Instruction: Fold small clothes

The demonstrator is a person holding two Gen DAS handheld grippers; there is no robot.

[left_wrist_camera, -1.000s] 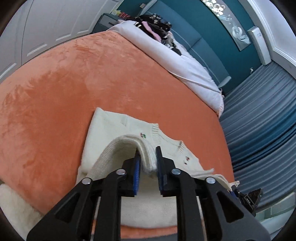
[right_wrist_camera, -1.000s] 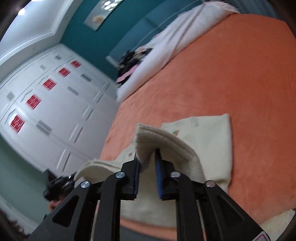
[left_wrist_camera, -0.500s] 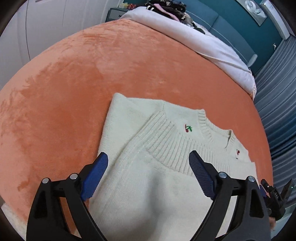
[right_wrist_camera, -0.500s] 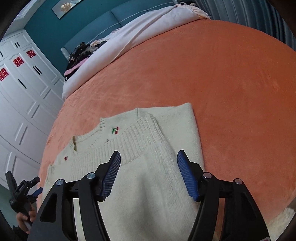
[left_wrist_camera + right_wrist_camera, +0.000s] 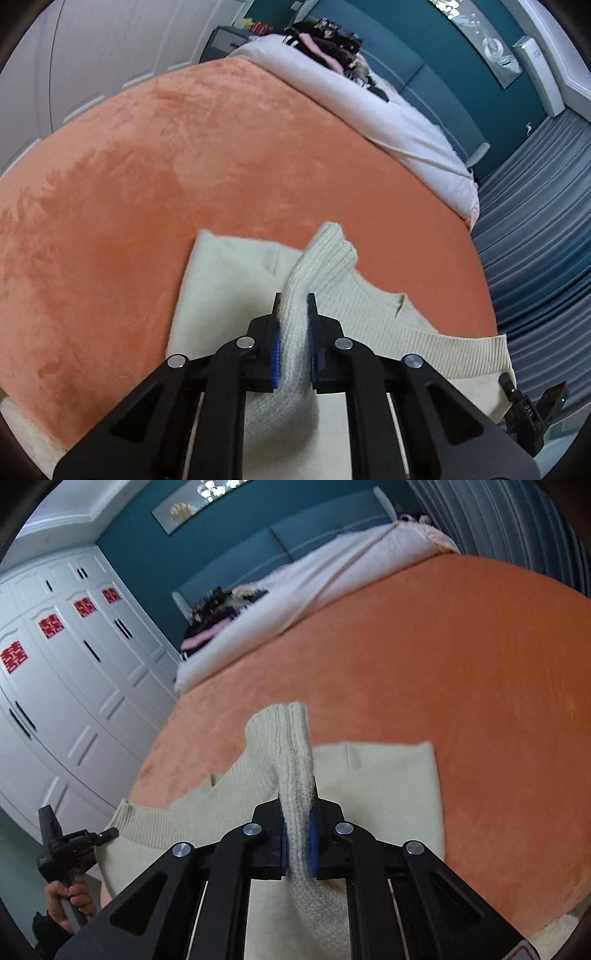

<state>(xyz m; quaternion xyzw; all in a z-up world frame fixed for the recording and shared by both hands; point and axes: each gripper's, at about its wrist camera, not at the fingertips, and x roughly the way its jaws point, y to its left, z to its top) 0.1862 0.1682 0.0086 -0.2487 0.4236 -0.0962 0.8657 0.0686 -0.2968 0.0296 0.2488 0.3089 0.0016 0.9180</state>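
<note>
1. Knitwear first: a cream sweater [image 5: 229,280] lies on a plush orange blanket [image 5: 147,177] covering the bed, its body flat-knit and its hem and cuffs ribbed.
2. Left gripper [image 5: 293,317] is clenched on a raised fold of the ribbed knit, the cloth pinched between blue pads and standing up in a soft peak ahead of the fingers.
3. Right gripper [image 5: 297,801] is likewise clamped on a bunched ridge of the same sweater [image 5: 388,786], which rises to a rounded ribbed tip.
4. Between the two grips the ribbed hem hangs in a slack band, lifted off the blanket, while the flat part beneath stays spread with straight edges and a square corner.
5. Orange blanket [image 5: 461,664] runs wide and bare beyond the garment toward a white duvet [image 5: 369,122] at the head of the bed.
6. Left wrist view alone shows grey pleated curtains [image 5: 535,229] close beside the bed edge.
7. Right wrist view alone shows white panelled wardrobes [image 5: 74,686] with red paper cutouts, and the person's left hand [image 5: 70,901] around the other gripper's handle.
8. Dark clothing [image 5: 218,609] is heaped on the duvet, seen in both views.
</note>
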